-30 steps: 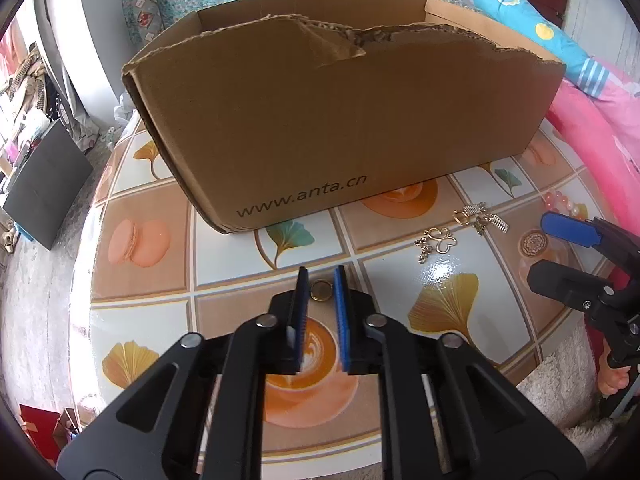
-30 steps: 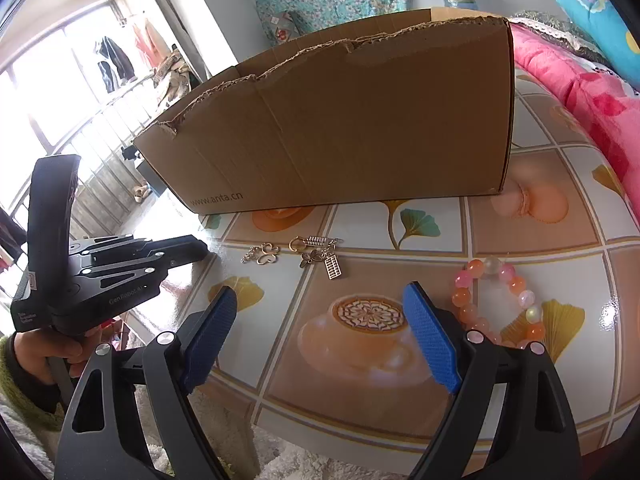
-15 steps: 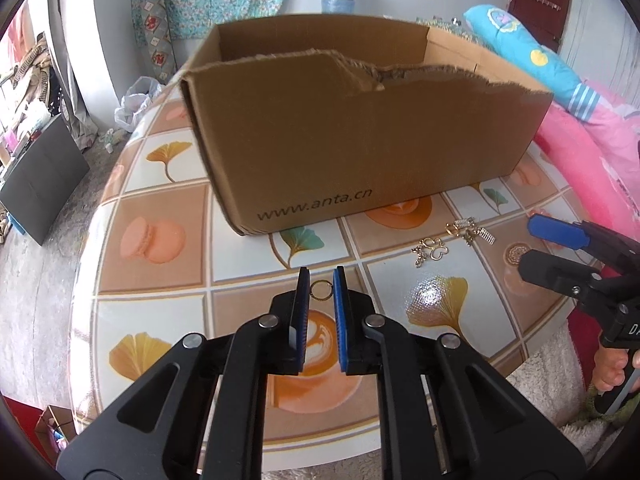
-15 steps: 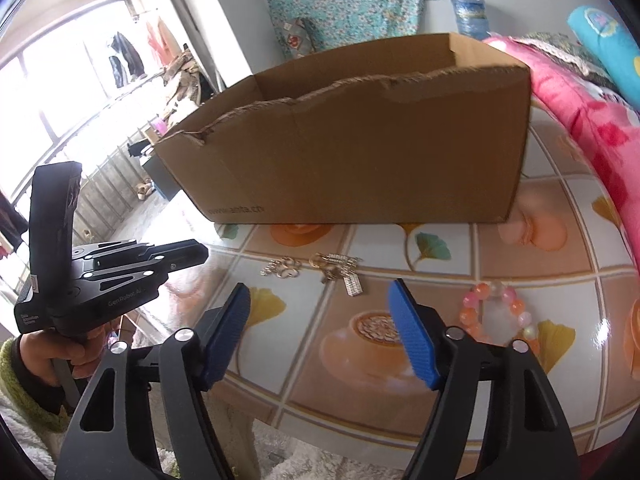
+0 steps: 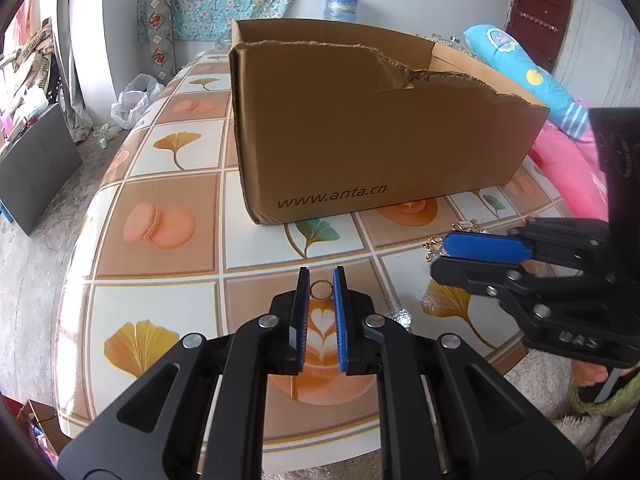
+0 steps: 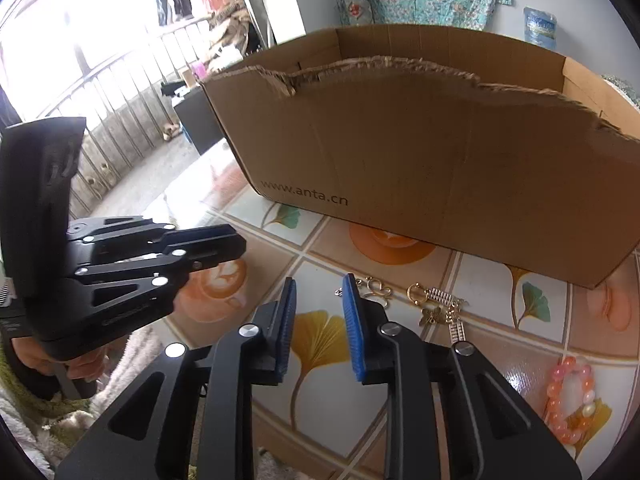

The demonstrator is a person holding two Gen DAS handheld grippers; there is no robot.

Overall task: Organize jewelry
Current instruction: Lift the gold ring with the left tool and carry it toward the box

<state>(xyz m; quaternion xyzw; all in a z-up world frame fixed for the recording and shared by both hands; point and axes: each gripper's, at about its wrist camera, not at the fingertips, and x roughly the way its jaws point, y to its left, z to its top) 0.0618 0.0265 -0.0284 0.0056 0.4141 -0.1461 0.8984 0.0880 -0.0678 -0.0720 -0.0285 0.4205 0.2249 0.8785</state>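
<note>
While scanning left to right, note L gripper (image 5: 321, 275) over the near edge of the table (image 5: 168, 152), tilted down, above a latte-art tile of the cloth. Nearly shut: blue pads pinching a small gold ring (image 5: 321, 291) at their very tips, ring upright, clear of the cloth as far as can be told. Gripped from below by a hand (image 6: 80, 364), green sleeve edge beside it.

Behind and to the right, see cardboard box (image 5: 380, 140), open-topped w/ torn front rim, "www.anta.cn" printed low on front wall; sits across the middle of the table toward its far edge, well apart from the ring.

Next, R gripper (image 6: 320, 280), also angled down, near the table's near edge, right of the L one. Jaws closing, narrow gap left; only cloth plainly visible between pads, nothing pressed. Just beside its right pad, on the cloth: gold openwork charm (image 6: 374, 288), one end of it at the pad tip; touching or not, cannot tell.

Further right, note key-ring cluster (image 6: 436, 308) w/ spring, butterfly piece and a thin bar, lying flat between box front and near edge, close to the charm.

Lastly, toward the table's right near corner, see pink-orange bead bracelet (image 6: 570, 404), flat on a ginkgo-leaf tile, apart from the rest.
</note>
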